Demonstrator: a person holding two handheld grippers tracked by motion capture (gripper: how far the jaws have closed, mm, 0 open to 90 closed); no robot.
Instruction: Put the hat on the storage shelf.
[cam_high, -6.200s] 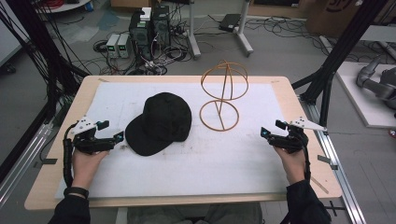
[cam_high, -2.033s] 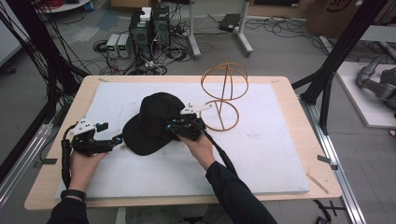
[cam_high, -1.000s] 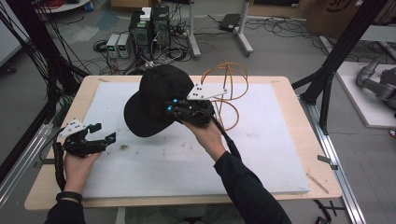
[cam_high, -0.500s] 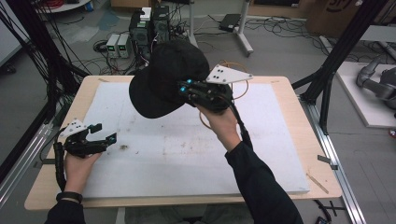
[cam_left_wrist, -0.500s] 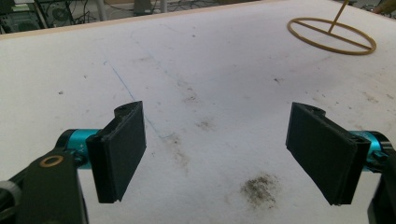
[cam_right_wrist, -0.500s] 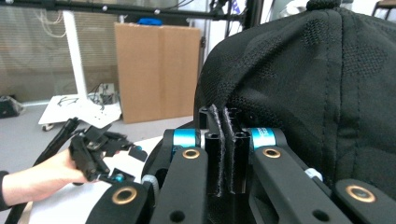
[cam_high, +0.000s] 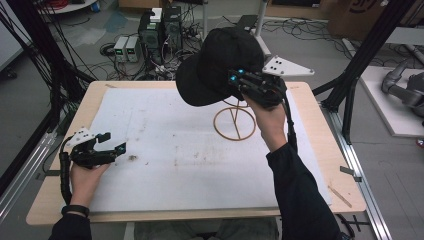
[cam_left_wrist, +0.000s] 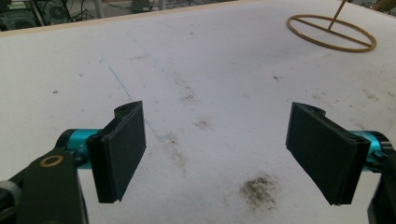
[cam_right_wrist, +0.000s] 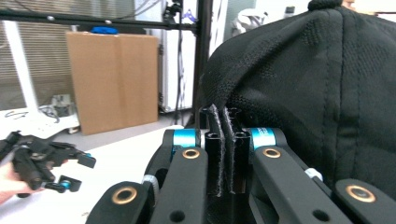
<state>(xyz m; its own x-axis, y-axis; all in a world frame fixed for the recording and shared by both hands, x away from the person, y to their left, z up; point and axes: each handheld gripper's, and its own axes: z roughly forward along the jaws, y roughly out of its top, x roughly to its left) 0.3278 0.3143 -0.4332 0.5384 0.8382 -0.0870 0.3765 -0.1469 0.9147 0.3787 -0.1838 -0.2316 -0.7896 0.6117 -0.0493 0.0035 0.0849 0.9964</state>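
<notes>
A black cap (cam_high: 220, 65) hangs in the air above the wire hat stand (cam_high: 235, 122), whose ring base lies on the white mat. My right gripper (cam_high: 236, 80) is shut on the cap's rim; in the right gripper view the black fabric (cam_right_wrist: 322, 84) is pinched between the closed jaws (cam_right_wrist: 223, 140). My left gripper (cam_high: 112, 145) rests low over the mat at the left, jaws wide apart with nothing between them (cam_left_wrist: 215, 154). The stand's ring (cam_left_wrist: 331, 32) lies far ahead of it.
The white mat (cam_high: 175, 165) covers most of the wooden table (cam_high: 115, 90). Dark smudges (cam_left_wrist: 259, 189) mark the mat near the left gripper. Beyond the table's far edge stand computers and cables (cam_high: 160, 30) on the floor, and black frame posts (cam_high: 370, 50) at the right.
My right gripper came over from the right edge, took hold of the cap and lifted it up and rightward over the stand. The left gripper drew slightly back toward the left.
</notes>
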